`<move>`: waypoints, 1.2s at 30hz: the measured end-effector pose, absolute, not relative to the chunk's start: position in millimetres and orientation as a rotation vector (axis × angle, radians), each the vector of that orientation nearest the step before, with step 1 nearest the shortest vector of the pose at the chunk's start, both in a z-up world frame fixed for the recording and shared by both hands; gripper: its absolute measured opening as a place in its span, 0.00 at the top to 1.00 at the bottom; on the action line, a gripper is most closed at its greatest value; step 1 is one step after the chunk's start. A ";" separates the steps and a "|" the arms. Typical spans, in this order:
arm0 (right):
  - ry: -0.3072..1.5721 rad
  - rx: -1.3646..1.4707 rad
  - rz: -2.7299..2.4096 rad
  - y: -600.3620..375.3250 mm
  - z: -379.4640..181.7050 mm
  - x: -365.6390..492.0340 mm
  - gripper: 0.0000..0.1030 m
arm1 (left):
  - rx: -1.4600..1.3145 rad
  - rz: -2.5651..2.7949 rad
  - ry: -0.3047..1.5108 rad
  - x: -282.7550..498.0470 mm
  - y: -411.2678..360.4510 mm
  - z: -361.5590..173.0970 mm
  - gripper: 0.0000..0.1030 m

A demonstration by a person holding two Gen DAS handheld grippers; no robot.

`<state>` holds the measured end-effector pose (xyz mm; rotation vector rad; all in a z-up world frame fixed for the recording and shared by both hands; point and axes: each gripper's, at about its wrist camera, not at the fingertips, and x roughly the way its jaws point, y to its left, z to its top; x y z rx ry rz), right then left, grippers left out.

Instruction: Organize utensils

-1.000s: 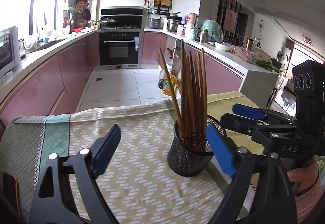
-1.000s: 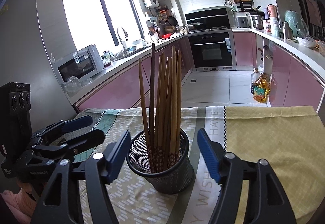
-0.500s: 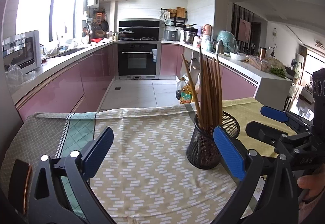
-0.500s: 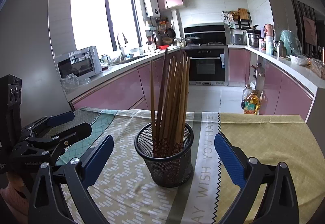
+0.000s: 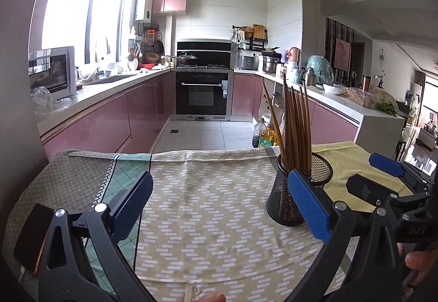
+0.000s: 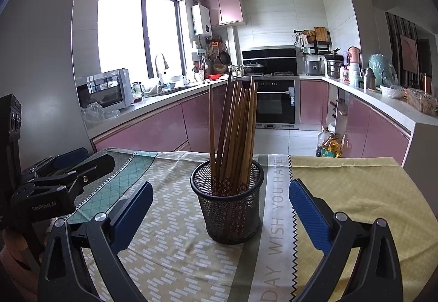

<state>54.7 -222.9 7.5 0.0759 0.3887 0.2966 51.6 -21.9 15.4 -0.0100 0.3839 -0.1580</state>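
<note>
Your right gripper [image 6: 220, 209] has its jaws wide apart, the mesh cup [image 6: 228, 206] of chopsticks [image 6: 232, 135] standing upright on the cloth [image 6: 169, 241] just ahead between them, untouched. Your left gripper [image 5: 219, 205] (also spread, holding nothing) sits left of the cup.

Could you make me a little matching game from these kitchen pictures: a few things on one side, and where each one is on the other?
Things:
1. chopsticks
2. holder
3. phone
4. oil bottle

Places:
A. on the floor by the cabinets
B. standing in the mesh cup
C. at the table's left edge
D. upright on the tablecloth

Pairs: 1-B, 2-D, 3-C, 4-A
</note>
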 end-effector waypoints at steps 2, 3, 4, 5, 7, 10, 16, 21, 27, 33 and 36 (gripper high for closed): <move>0.378 0.076 0.295 -221.4 8.0 52.6 0.07 | -0.011 -0.152 0.378 49.2 -20.0 14.7 0.06; 0.374 0.078 0.296 -220.7 8.3 51.9 0.07 | -0.011 -0.149 0.373 47.9 -19.8 14.7 0.06; 0.367 0.081 0.293 -220.5 8.7 50.1 0.07 | -0.011 -0.147 0.368 45.7 -19.2 14.9 0.06; 0.360 0.081 0.292 -219.8 9.0 48.2 0.07 | -0.012 -0.144 0.364 44.6 -19.0 15.0 0.06; 0.351 0.074 0.287 -217.3 10.1 45.3 0.07 | -0.015 -0.139 0.352 41.4 -17.8 15.2 0.06; 0.335 0.066 0.282 -215.1 10.7 40.5 0.07 | -0.008 -0.122 0.332 35.7 -16.1 14.5 0.06; 0.316 0.053 0.277 -210.4 11.5 34.4 0.07 | -0.005 -0.104 0.313 28.1 -13.5 14.7 0.06; 0.303 0.052 0.272 -210.9 13.2 29.0 0.07 | -0.004 -0.098 0.298 21.8 -12.6 16.1 0.06; 0.299 0.054 0.271 -209.9 12.9 24.9 0.07 | -0.012 -0.096 0.291 18.4 -11.8 17.4 0.06; 0.282 0.056 0.261 -211.1 14.6 20.2 0.07 | -0.012 -0.089 0.279 12.8 -11.4 19.1 0.06; 0.280 0.059 0.262 -211.3 14.6 19.3 0.07 | -0.010 -0.090 0.277 12.3 -10.9 19.2 0.06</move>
